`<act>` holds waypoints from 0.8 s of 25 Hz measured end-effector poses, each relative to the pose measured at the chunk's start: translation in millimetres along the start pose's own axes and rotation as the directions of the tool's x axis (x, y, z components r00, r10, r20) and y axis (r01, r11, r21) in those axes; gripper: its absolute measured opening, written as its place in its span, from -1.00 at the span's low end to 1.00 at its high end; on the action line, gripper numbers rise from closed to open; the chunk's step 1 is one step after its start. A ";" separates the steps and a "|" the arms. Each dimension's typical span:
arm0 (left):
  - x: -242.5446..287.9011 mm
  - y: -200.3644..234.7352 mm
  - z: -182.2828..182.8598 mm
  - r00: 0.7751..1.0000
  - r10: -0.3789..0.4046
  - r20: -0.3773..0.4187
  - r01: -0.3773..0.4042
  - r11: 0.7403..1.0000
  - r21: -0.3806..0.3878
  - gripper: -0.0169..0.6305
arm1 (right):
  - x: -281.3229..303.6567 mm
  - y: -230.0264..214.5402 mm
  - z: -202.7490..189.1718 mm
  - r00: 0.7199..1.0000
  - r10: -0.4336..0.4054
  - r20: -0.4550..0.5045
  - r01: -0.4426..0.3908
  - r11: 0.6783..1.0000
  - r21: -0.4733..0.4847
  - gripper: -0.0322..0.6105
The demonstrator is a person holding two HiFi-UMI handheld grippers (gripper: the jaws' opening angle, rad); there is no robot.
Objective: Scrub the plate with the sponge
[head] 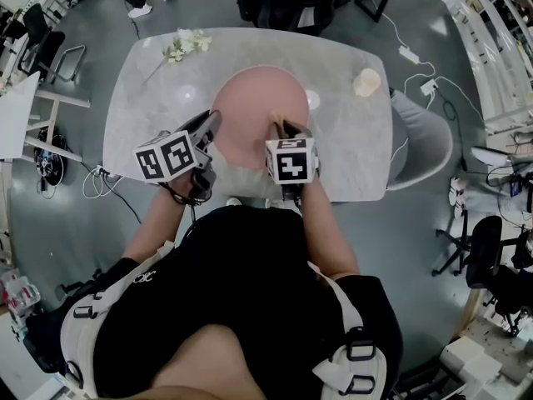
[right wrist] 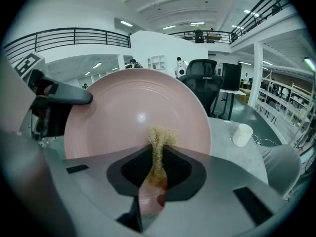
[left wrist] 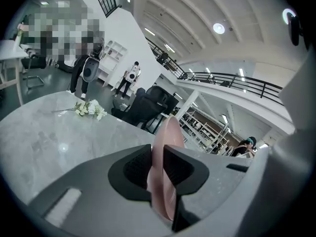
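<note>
Pink plate (head: 254, 111) over desk (head: 350, 161), tilted up; left gripper (head: 211, 125) fingers clenched on rim, bracing it. Right gripper (head: 282, 127) fingers clamp tan sponge (right wrist: 159, 144), tip against plate face for scrubbing.

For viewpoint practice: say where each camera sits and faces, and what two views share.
Head view: on the head, facing steeply down at pink plate; forearms, left claw, right claw show.
Left gripper view: on left claw, along jaws gripping plate's rim.
Right gripper view: on right claw, facing plate's face; sponge gripped.
Both gripper views share the plate.
</note>
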State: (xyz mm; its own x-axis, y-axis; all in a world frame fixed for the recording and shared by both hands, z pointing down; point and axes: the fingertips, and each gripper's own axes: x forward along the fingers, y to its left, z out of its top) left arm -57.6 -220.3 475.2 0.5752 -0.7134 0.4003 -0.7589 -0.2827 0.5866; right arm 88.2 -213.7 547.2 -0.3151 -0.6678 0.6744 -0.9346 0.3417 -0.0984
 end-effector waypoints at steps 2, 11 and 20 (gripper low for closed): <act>1.3 -0.4 -0.6 1.000 0.005 -0.004 -0.005 1.000 0.007 -0.73 | -1.0 13.4 -6.1 1.000 0.023 -0.020 -0.023 1.000 -0.019 -0.71; 9.2 -19.3 -7.2 0.998 -0.039 -0.051 0.043 0.996 0.076 -0.73 | -11.7 55.3 18.7 0.990 0.140 0.030 -0.137 0.988 -0.073 -0.71; 14.1 -29.9 -18.8 0.992 -0.067 -0.106 0.082 0.986 0.146 -0.73 | -13.7 65.6 27.8 0.974 0.218 0.056 -0.215 0.975 -0.050 -0.71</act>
State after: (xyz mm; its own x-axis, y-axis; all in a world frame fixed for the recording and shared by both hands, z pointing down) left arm -21.0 -209.8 476.6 0.6538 -0.6206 0.4329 -0.7457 -0.4310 0.5082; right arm 26.6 -200.5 511.1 -0.5197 -0.6136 0.5945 -0.8356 0.5100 -0.2040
